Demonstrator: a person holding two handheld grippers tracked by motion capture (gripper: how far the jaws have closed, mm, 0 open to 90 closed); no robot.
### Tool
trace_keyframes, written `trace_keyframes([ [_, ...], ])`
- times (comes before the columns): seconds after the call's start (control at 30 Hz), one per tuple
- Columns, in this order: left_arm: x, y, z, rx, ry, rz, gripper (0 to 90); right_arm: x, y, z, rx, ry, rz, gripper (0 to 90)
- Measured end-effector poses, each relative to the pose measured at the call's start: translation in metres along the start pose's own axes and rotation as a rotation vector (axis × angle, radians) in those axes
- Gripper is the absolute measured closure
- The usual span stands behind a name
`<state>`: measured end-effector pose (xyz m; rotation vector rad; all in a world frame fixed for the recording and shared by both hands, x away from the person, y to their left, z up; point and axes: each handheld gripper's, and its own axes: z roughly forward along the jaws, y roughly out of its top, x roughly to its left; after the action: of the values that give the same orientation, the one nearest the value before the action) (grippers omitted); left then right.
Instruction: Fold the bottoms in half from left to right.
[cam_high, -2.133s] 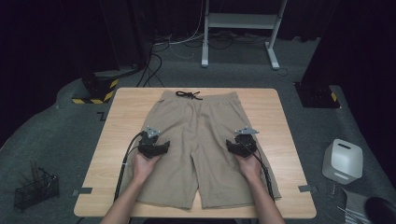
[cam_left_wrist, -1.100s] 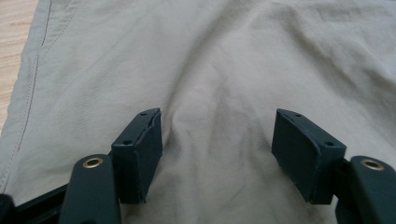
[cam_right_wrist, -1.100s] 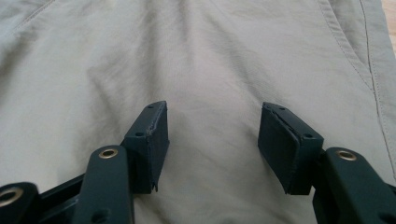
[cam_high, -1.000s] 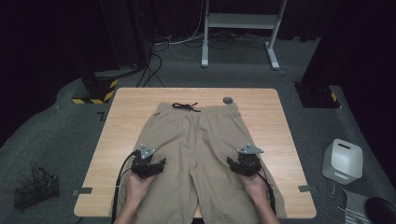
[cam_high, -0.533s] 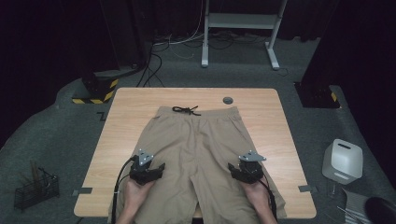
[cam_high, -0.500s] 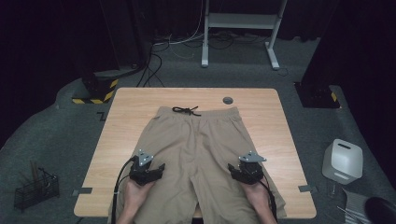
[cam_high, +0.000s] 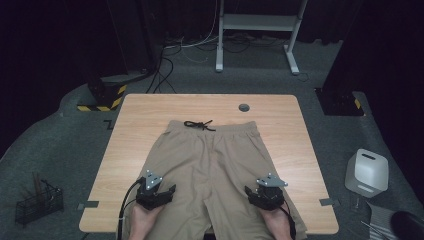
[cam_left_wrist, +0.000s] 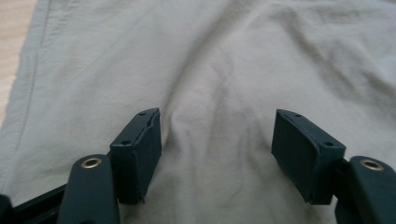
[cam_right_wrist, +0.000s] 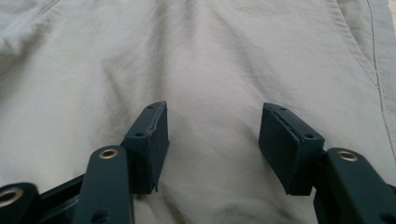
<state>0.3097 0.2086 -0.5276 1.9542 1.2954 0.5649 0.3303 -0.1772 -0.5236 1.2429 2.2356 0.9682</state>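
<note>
Wooden bench (cam_high: 150, 107), flat beige cotton shorts (cam_high: 210, 160): we hover left gripper (cam_high: 161, 191) and right gripper (cam_high: 255, 192), both spread, empty; next we pinch the legs.

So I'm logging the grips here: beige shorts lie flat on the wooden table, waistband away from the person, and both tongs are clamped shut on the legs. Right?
Not quite. The shorts do lie flat on the table, waistband away from the person, but both tongs stand open. The left tongs and right tongs sit over the legs with bare cloth between the pads, as both gripper views show.
</note>
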Motion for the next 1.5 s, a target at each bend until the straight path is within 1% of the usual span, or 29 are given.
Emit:
trace_keyframes([
  [0.1,-0.003,-0.005,-0.006,-0.001,-0.019,-0.006,33.4,0.004,-0.005,-0.006,0.002,0.001,0.002,42.3],
  [0.2,-0.006,-0.007,-0.009,0.000,-0.033,0.009,32.7,0.008,-0.010,-0.011,0.002,0.005,0.000,42.3],
  [0.27,-0.006,-0.005,-0.009,0.019,-0.048,0.031,32.6,0.008,-0.010,-0.013,0.012,0.010,-0.006,43.1],
  [0.3,-0.005,-0.002,-0.009,0.022,-0.058,0.030,33.1,0.007,-0.009,-0.013,0.014,0.014,-0.010,43.7],
  [0.4,-0.001,0.012,-0.009,0.001,-0.078,0.038,33.5,0.000,0.000,-0.013,-0.007,0.018,0.017,43.8],
  [0.43,0.002,0.022,-0.009,-0.009,-0.083,0.045,33.4,-0.003,0.005,-0.013,-0.023,0.019,0.025,43.8],
  [0.47,0.003,0.027,-0.008,-0.018,-0.086,0.043,33.3,-0.007,0.013,-0.014,-0.044,0.019,0.028,43.8],
  [0.5,0.005,0.037,-0.005,-0.030,-0.087,0.044,33.3,-0.009,0.019,-0.013,-0.057,0.019,0.031,43.8],
  [0.57,0.011,0.054,0.004,-0.032,-0.099,0.030,32.9,-0.016,0.036,-0.008,-0.079,0.013,0.032,43.3],
  [0.63,0.016,0.066,0.014,-0.035,-0.090,0.020,32.5,-0.021,0.050,0.003,-0.072,-0.001,0.036,42.2],
  [0.7,0.020,0.079,0.030,-0.034,-0.073,0.017,32.6,-0.025,0.061,0.014,-0.061,-0.011,0.036,42.1],
  [0.73,0.021,0.082,0.035,-0.031,-0.065,0.022,32.6,-0.028,0.068,0.022,-0.056,-0.013,0.046,42.1],
  [0.77,0.023,0.086,0.045,-0.029,-0.054,0.020,33.0,-0.029,0.071,0.027,-0.055,-0.014,0.049,42.3],
  [0.83,0.026,0.090,0.058,-0.010,-0.050,0.008,33.1,-0.032,0.078,0.041,-0.045,-0.030,0.048,43.0],
  [0.9,0.029,0.089,0.071,0.002,-0.034,-0.002,33.7,-0.035,0.081,0.055,-0.020,-0.039,0.060,43.0],
  [0.93,0.031,0.087,0.078,0.024,-0.021,-0.005,33.7,-0.035,0.081,0.061,-0.008,-0.045,0.061,43.0],
  [0.97,0.033,0.085,0.082,0.036,-0.014,-0.008,33.7,-0.036,0.081,0.068,0.007,-0.048,0.060,43.0],
  [1.0,0.034,0.083,0.085,0.053,-0.008,-0.010,33.6,-0.036,0.080,0.071,0.014,-0.050,0.060,43.0],
  [1.03,0.035,0.081,0.086,0.034,0.004,0.003,33.7,-0.035,0.079,0.075,0.026,-0.054,0.054,42.9],
  [1.07,0.035,0.081,0.086,0.034,0.012,0.008,34.8,-0.035,0.077,0.077,0.036,-0.055,0.051,42.3],
  [1.13,0.033,0.080,0.085,0.036,0.021,0.025,34.5,-0.034,0.075,0.078,0.022,-0.055,0.044,42.4],
  [1.17,0.032,0.078,0.085,0.025,0.029,0.039,34.5,-0.035,0.074,0.078,0.017,-0.053,0.042,42.3],
  [1.23,0.032,0.074,0.083,0.006,0.027,0.039,34.1,-0.034,0.071,0.077,-0.001,-0.054,0.044,42.1],
  [1.4,0.027,0.067,0.076,0.006,0.030,0.035,34.0,-0.032,0.067,0.073,-0.001,-0.042,0.033,41.9],
  [1.5,0.022,0.060,0.068,0.008,0.027,0.034,33.6,-0.029,0.062,0.068,-0.003,-0.037,0.031,41.9],
])
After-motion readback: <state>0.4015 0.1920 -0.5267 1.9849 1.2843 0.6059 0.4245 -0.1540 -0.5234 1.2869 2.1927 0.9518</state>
